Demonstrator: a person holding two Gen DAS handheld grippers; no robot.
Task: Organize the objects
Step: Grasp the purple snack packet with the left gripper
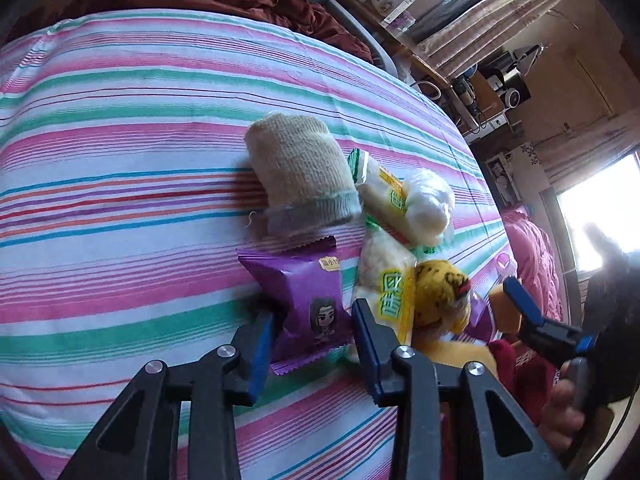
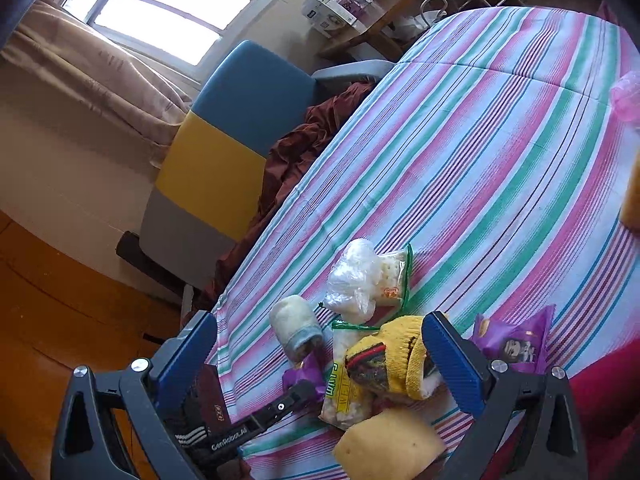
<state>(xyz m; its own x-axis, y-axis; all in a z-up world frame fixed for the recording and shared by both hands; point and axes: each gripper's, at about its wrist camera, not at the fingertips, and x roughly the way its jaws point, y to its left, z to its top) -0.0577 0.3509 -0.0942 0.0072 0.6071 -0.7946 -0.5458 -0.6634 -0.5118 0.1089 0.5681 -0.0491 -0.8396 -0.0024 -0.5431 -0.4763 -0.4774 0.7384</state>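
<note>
A purple snack packet (image 1: 308,304) is pinched at its lower half between the fingers of the left gripper (image 1: 314,344), where it lies on the striped bedsheet (image 1: 120,128) at the near edge of a small heap. Just beside it are found a beige rolled sock (image 1: 298,174), clear-wrapped snack bags (image 1: 384,280) and a yellow knitted sock (image 1: 440,296). Since only soft, air-filled wrapping is gripped, the packet could be squeezed out or its contents crushed on lifting, and the touching snack bag could be dragged along; the right gripper (image 2: 320,360) is held spread wide above the heap, nothing being clasped.
</note>
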